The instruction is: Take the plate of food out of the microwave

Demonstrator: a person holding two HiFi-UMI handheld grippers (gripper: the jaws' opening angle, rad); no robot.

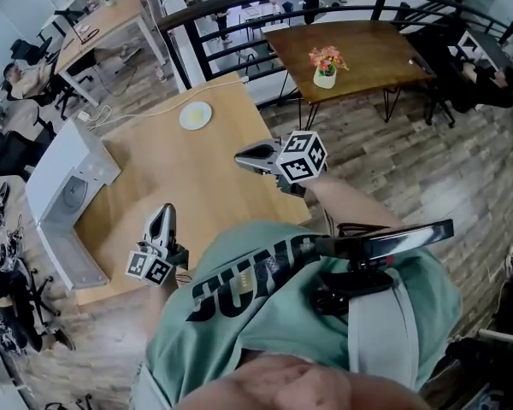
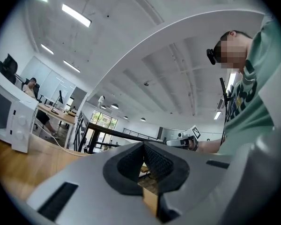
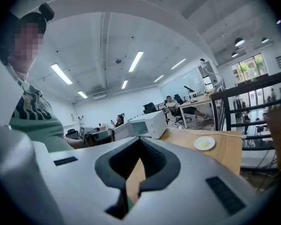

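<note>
Near the person's green shirt (image 1: 231,340), the left gripper (image 1: 164,215) and right gripper (image 1: 242,157) are pressed together, empty. The plate (image 1: 195,115) looks stiff, breakable, smooth; its rim suits pinching.

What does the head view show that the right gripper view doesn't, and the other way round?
Only the head view: the marker cube on the right tongs, seen from above. Only the right gripper view: the ceiling lights, and those tongs' jaws shut with nothing between them. Both: the white microwave, the plate on the wooden table, and the left tongs.
</note>
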